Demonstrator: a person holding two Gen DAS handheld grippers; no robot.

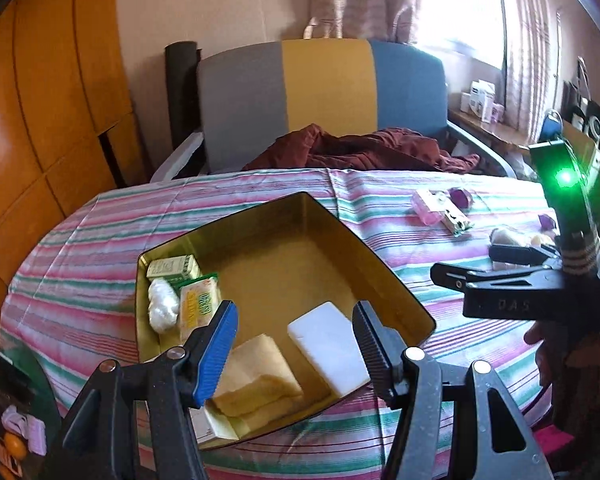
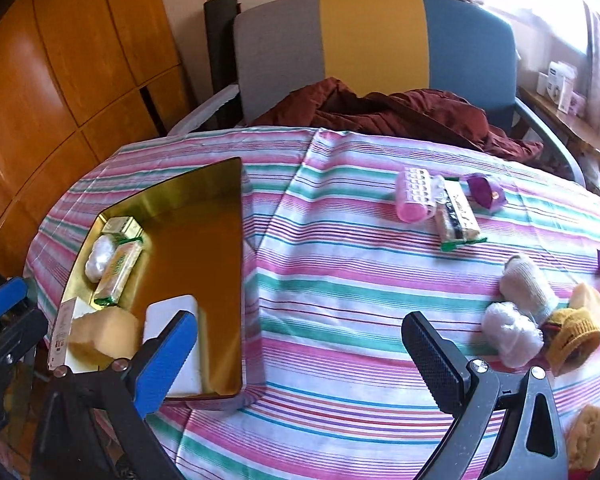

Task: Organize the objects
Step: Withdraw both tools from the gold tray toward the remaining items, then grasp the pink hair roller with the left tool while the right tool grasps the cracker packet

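Left gripper (image 1: 296, 344) nearest, jaws half apart, empty, over the tin (image 1: 384, 264) holding a white block (image 1: 328, 344) and sponge (image 1: 256, 372). Right gripper (image 2: 300, 352) wide, empty, above bare striped counter (image 2: 340, 280) between tin and loose pile. White wad (image 2: 508, 334) and socks (image 2: 528, 284) lie just right of its black finger, well apart from the tin at left. Right hand is nearer; likely next pick is the wad. Wrapped bar (image 2: 458, 216) lies farther back, long axis running away from the camera.
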